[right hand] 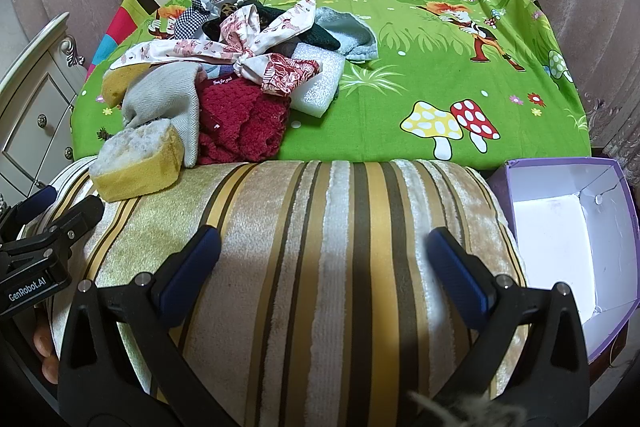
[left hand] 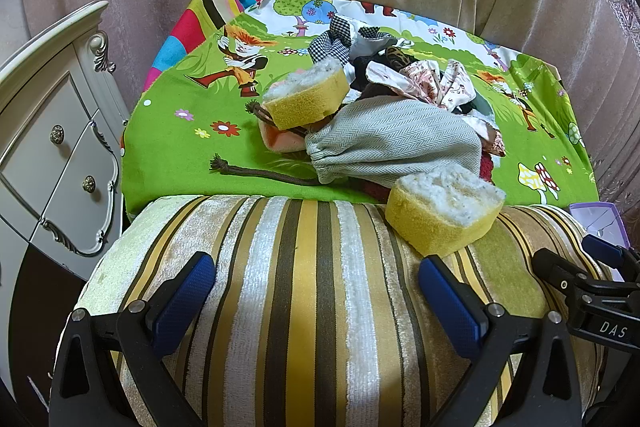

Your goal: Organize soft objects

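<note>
**Both grippers empty above the striped cushion**

My left gripper (left hand: 316, 291) and right gripper (right hand: 322, 265) hang spread wide, holding nothing. One yellow sponge (right hand: 136, 163) rests on the striped cushion (right hand: 320, 227); the soft pile (right hand: 240, 75) sits on the cartoon cloth (right hand: 440, 87), well apart from the purple box (right hand: 560, 235).

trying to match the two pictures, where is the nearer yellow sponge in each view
Left wrist view: nearer yellow sponge lies right of centre, on the striped cushion's far edge.
Right wrist view: the sponge is at the left.
Shared landmark: the grey herringbone pouch just behind it.
</note>
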The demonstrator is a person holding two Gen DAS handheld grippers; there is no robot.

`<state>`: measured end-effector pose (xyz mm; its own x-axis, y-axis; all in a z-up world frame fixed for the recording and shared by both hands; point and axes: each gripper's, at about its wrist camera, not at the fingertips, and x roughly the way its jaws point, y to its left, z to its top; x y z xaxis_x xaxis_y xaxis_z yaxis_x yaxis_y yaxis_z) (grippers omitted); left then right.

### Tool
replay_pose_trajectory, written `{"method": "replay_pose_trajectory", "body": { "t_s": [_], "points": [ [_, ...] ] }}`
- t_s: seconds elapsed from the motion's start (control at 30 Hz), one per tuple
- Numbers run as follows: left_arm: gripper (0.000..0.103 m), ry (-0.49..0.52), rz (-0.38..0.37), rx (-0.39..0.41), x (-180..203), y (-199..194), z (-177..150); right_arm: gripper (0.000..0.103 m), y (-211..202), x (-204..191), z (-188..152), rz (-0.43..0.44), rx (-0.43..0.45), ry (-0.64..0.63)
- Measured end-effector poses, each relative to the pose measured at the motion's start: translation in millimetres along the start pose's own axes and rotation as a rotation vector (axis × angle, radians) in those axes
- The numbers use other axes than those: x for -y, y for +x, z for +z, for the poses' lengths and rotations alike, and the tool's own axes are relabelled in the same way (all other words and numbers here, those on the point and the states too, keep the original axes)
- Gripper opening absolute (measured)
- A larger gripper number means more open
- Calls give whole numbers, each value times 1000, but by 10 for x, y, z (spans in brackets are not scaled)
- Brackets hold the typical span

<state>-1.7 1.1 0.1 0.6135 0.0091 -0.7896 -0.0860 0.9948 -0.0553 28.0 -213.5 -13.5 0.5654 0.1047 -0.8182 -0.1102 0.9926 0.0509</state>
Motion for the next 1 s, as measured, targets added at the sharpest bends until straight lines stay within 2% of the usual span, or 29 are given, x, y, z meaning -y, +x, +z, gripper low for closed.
{"method": "replay_pose_trajectory", "body": {
  "t_s": [1.0],
  "points": [
    [103, -4, -3, -2, -1, -2, -4, 103, -7, -4, -12, -3, 13, 1]
  ]
}}
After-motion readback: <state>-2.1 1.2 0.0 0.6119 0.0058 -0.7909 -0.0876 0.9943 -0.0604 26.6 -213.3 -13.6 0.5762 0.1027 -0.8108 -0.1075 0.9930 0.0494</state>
